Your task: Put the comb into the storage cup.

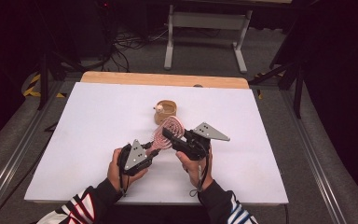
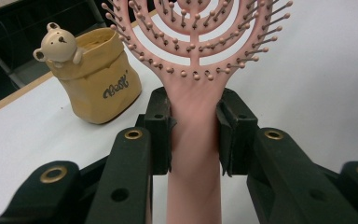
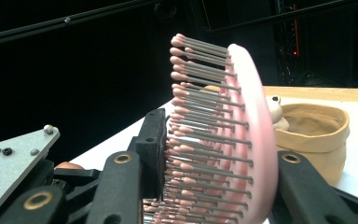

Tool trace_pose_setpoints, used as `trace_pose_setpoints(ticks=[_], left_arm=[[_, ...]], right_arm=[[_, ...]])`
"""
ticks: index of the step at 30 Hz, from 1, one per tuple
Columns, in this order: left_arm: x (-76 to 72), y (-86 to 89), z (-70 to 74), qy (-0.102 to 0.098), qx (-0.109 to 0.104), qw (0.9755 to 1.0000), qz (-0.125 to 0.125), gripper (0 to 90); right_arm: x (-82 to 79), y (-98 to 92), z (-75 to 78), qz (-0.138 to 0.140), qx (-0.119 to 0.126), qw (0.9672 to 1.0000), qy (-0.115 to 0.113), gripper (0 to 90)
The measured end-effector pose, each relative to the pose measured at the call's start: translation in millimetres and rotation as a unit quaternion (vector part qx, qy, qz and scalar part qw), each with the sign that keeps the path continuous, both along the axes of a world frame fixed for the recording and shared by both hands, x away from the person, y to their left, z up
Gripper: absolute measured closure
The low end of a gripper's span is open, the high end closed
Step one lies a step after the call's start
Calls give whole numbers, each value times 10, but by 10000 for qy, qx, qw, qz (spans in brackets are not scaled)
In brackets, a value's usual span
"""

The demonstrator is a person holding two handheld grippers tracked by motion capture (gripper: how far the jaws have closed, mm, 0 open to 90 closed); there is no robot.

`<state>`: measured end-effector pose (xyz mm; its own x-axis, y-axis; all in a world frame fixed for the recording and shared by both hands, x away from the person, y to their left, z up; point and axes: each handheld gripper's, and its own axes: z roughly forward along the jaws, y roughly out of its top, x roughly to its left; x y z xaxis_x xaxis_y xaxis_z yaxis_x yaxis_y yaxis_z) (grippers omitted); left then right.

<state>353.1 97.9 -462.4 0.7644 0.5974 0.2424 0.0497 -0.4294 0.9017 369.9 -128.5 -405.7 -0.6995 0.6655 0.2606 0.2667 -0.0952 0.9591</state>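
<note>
Left gripper clamped on pink hairbrush handle; right gripper closed across its bristled head, just near tan bear pot.

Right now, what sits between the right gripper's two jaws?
The head of the pink hairbrush: in the right gripper view, the right gripper is closed on it, one pad against the bristle tips, the other behind its back.
</note>
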Motion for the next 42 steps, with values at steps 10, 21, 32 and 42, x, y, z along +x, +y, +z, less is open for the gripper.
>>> trace_pose_setpoints(ticks=[10, 21, 32, 42], left_arm=[[-18, -10, -1, -48, -39, 9999, -112, 674], [19, -7, 3, -7, 25, 9999, -125, 530], [44, -42, -23, 202, 85, 9993, -305, 343], [61, -21, -38, 315, 108, 9985, -431, 262]], right_arm=[[-87, -23, 14, 202, 116, 9997, -101, 631], [-168, 0, 76, 369, -54, 9986, -386, 634], [-208, -142, 181, 259, -40, 9976, -645, 638], [-248, -259, 273, 131, -70, 9960, -879, 638]])
